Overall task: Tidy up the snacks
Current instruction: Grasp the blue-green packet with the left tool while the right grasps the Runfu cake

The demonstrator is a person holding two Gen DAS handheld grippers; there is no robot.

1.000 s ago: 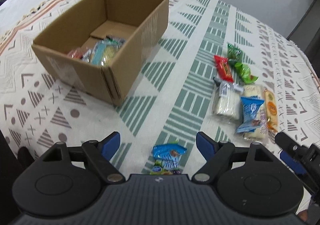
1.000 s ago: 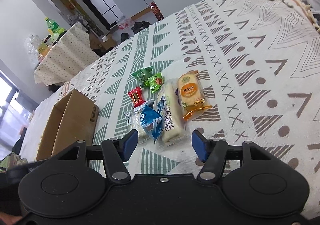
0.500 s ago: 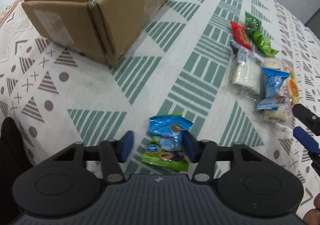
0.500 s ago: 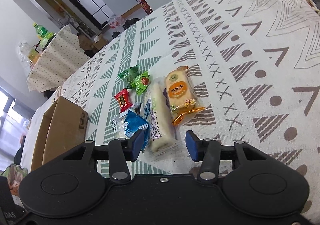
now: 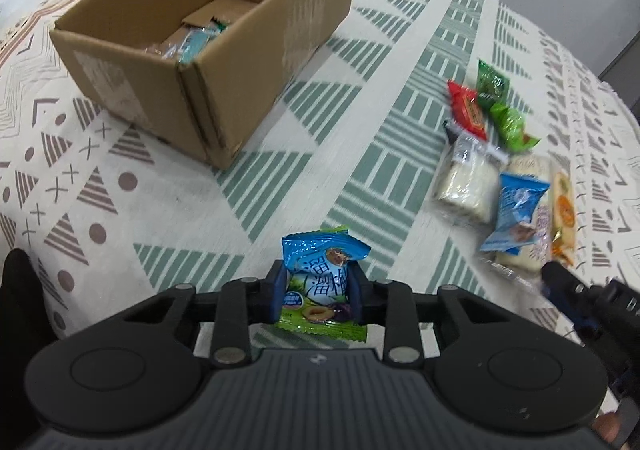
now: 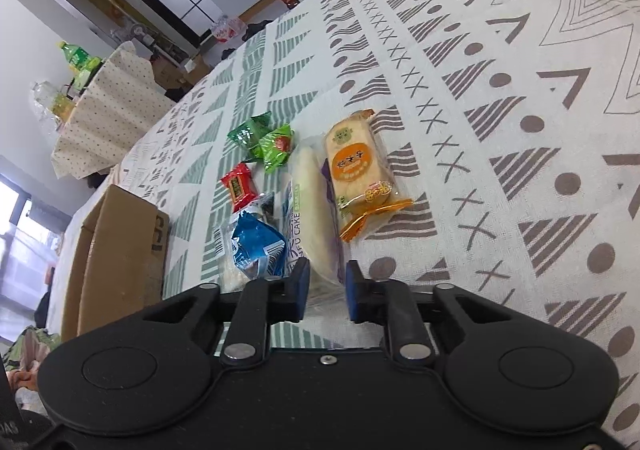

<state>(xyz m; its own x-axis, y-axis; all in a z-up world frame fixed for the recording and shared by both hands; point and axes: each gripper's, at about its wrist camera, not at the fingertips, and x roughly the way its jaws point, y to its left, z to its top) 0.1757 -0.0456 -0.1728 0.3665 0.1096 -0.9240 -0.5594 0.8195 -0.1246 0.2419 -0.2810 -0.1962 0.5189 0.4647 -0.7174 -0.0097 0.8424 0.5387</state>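
Under both my grippers spreads a woven tablecloth point(image 5: 328, 138), cream with green bars and brown triangles, dots and crosses, soft and slightly rumpled.

Ahead and to the left of my left gripper point(image 5: 316, 290) stands an open cardboard box point(image 5: 224, 62), plain brown corrugated board with pale patches where tape was torn off. Only the left wrist view looks down into it: a few crinkly wrappers lie on its floor, too blurred to tell apart. The right wrist view catches just its outer corner, with dark print on the side.

Ahead and to the right of my left gripper lies the cluster of loose snacks. The right wrist view shows it closer: a long pale cake point(image 6: 312, 210) in clear film, a squarish bread pack with an orange label point(image 6: 356, 178) touching its right side, a shiny blue packet point(image 6: 256, 246) to its left, a small red sweet point(image 6: 239, 186) and two green foil sweets point(image 6: 264, 140) beyond.

My right gripper point(image 6: 325, 286) has its blue pads pinching the near end of the long pale cake.

My left gripper's jaws are closing on a glossy blue and green packet point(image 5: 320, 282), pillow-shaped with crimped ends; the pads press its sides and it stands upright between them. That packet shows only in the left wrist view.
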